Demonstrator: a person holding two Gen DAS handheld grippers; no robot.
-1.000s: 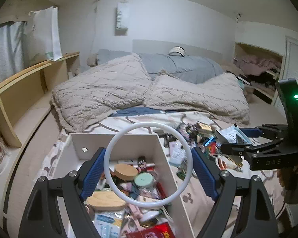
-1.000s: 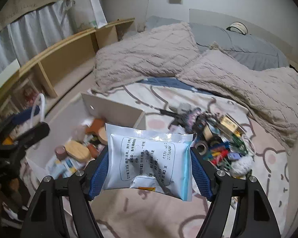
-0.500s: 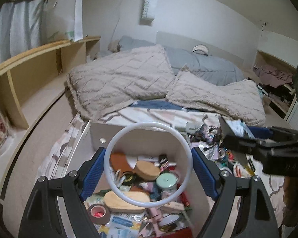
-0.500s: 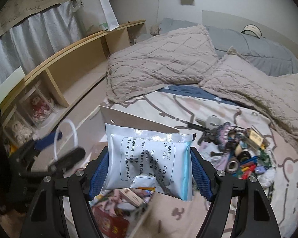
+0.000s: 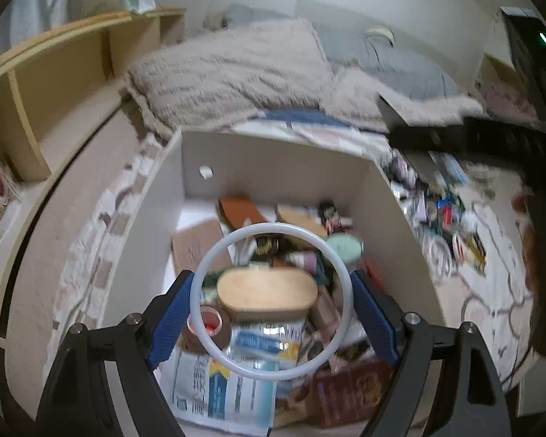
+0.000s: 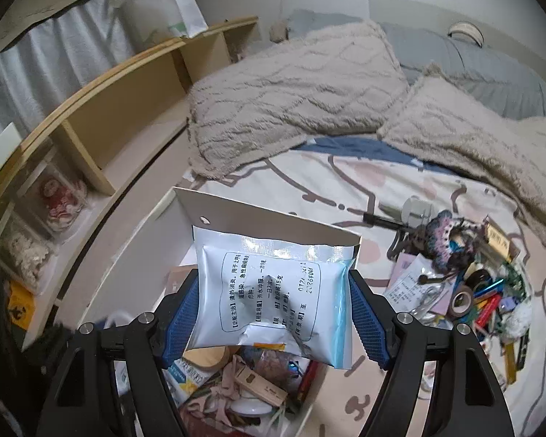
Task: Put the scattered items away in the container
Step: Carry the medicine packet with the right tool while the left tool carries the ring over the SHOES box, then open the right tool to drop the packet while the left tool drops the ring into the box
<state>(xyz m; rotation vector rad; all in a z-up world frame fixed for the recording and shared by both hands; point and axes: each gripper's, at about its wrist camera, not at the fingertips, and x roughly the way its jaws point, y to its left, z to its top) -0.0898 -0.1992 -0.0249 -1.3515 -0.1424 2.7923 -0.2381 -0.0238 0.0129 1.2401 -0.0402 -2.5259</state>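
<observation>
My left gripper (image 5: 271, 304) is shut on a white plastic ring (image 5: 340, 284), which hangs over the open white box (image 5: 273, 160). The box holds several items, among them a wooden oval lid (image 5: 267, 291) and a tape roll (image 5: 209, 322). My right gripper (image 6: 273, 298) is shut on a white printed sachet (image 6: 273, 291), held above the same box (image 6: 273, 215) near its right wall. A pile of scattered small items (image 6: 469, 291) lies on the patterned bedsheet to the right of the box. The right gripper's black body (image 5: 491, 138) shows in the left wrist view at the upper right.
Two beige knitted pillows (image 6: 295, 87) and a grey duvet (image 6: 473, 58) lie at the head of the bed. A wooden shelf unit (image 6: 102, 116) runs along the left side, close to the box. A white bag (image 6: 182, 3) stands on the shelf.
Both grippers have moved toward and over the box. The left one has sunk and tilted down into it with the ring. The right one has swung left with the sachet, away from the pile.
</observation>
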